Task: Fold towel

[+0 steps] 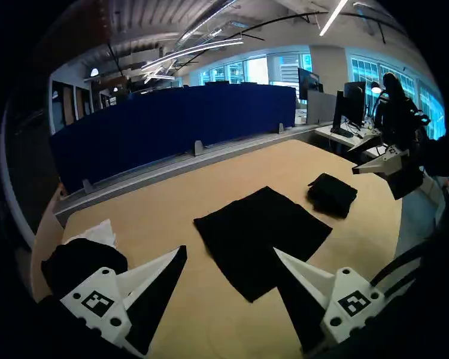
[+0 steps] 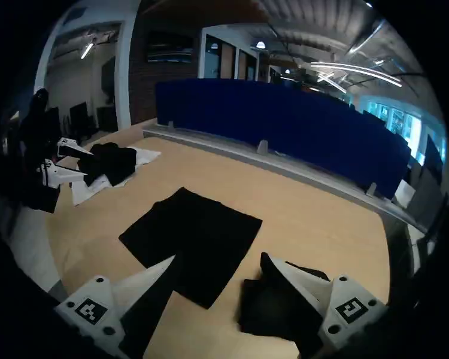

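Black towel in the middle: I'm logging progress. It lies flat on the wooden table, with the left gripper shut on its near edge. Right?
No. The black towel does lie flat on the wooden table, but the left gripper is open and holds nothing, as the left gripper view shows.

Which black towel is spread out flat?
The centre towel, lying open on the table; the folded towel is a compact bundle, the heaped towel is crumpled.

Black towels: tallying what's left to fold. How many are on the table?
3. A flat towel in the middle of the table, a folded bundle right of it in the left gripper view, a heap by the white cloth. The heap may hide more.
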`<control>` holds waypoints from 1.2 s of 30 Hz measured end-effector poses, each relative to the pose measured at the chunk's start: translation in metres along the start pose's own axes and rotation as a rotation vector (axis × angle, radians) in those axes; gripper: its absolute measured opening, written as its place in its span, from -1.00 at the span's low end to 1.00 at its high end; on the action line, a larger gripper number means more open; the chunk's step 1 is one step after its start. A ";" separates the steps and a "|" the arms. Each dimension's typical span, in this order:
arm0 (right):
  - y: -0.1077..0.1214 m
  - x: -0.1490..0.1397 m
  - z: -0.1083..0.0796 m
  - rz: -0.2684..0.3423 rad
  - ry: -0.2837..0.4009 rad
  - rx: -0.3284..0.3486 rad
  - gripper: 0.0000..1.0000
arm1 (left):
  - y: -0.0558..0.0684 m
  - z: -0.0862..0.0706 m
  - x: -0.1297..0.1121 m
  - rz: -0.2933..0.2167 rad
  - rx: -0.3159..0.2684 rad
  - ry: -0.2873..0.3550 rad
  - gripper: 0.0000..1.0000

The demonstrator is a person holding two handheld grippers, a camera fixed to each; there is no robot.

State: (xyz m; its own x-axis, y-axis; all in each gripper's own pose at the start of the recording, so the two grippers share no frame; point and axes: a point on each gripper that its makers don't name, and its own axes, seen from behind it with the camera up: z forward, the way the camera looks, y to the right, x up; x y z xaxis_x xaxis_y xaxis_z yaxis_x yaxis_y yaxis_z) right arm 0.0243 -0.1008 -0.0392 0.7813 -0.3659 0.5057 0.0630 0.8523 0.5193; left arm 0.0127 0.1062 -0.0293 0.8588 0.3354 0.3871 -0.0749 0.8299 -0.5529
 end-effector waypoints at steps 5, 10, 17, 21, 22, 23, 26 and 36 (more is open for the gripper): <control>-0.003 -0.015 0.012 -0.009 -0.021 0.010 1.00 | 0.011 0.010 -0.014 0.033 -0.026 -0.023 0.94; -0.006 -0.034 0.026 -0.018 -0.049 0.020 1.00 | 0.017 0.021 -0.030 0.065 -0.044 -0.043 0.93; -0.012 -0.059 0.046 -0.030 -0.080 0.031 1.00 | 0.026 0.038 -0.058 0.057 -0.075 -0.090 0.94; -0.016 -0.075 0.057 -0.035 -0.101 0.041 1.00 | 0.030 0.048 -0.076 0.046 -0.094 -0.121 0.93; -0.016 -0.078 0.059 -0.034 -0.108 0.043 1.00 | 0.031 0.050 -0.081 0.048 -0.097 -0.129 0.93; -0.017 -0.083 0.062 -0.033 -0.115 0.045 1.00 | 0.032 0.052 -0.086 0.050 -0.100 -0.138 0.93; -0.018 -0.095 0.069 -0.034 -0.136 0.051 1.00 | 0.035 0.057 -0.099 0.057 -0.116 -0.166 0.94; -0.022 -0.129 0.082 -0.038 -0.184 0.068 1.00 | 0.043 0.071 -0.131 0.054 -0.161 -0.241 0.93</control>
State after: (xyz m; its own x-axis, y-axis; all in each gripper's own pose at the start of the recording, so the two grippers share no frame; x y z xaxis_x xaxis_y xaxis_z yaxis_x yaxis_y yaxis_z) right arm -0.1288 -0.1031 -0.0591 0.6522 -0.4645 0.5990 0.0432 0.8117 0.5824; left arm -0.1396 0.1294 -0.0510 0.7094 0.4894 0.5072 -0.0196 0.7330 -0.6799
